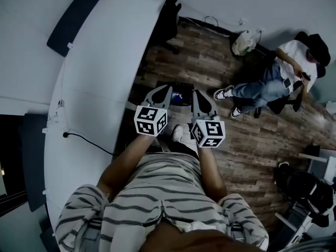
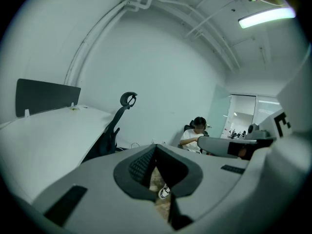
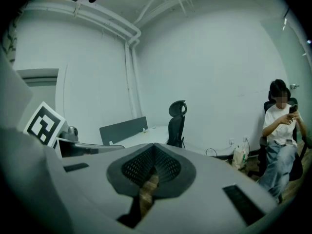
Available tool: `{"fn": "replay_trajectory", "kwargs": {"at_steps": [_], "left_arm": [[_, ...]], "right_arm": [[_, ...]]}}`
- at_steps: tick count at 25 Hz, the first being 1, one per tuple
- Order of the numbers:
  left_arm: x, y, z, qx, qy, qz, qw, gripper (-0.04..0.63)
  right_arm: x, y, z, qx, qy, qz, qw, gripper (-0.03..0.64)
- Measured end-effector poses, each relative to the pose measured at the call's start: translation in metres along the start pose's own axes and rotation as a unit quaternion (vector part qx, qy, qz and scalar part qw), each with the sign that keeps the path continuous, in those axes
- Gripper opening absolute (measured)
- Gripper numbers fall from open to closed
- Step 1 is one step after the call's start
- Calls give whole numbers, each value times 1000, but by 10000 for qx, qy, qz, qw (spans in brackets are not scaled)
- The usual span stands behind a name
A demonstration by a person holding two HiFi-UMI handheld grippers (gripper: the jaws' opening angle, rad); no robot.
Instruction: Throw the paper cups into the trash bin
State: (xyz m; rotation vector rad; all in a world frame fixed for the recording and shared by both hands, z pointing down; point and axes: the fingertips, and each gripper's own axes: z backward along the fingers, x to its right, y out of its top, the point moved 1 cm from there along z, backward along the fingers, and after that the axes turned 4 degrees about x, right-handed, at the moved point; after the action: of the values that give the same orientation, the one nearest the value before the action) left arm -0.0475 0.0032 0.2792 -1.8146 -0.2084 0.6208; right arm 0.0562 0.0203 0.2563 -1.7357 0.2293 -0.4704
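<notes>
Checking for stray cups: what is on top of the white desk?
On the white desk, a black cable, a dark divider panel and tiny unclear bits; no paper cups visible. The person's striped shoulder covers its near end.

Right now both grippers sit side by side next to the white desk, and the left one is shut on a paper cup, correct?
No. The left gripper is shut, but on nothing: the left gripper view shows its jaws together with no paper cup between them. The rest holds: it sits beside the right gripper next to the white desk.
</notes>
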Motion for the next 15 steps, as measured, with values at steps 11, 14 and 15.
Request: {"fn": "replay_trajectory", "kwargs": {"at_steps": [11, 14, 15], "left_arm": [[18, 30, 14, 334, -160, -273, 9989, 23], [14, 33, 19, 386, -180, -293, 9987, 23], [11, 35, 21, 403, -186, -306, 9985, 23]], "right_arm": [[-7, 31, 0, 388, 171, 84, 9991, 15], [-13, 32, -4, 469, 231, 94, 9986, 15], [-16, 32, -6, 477, 244, 86, 9985, 15]]}}
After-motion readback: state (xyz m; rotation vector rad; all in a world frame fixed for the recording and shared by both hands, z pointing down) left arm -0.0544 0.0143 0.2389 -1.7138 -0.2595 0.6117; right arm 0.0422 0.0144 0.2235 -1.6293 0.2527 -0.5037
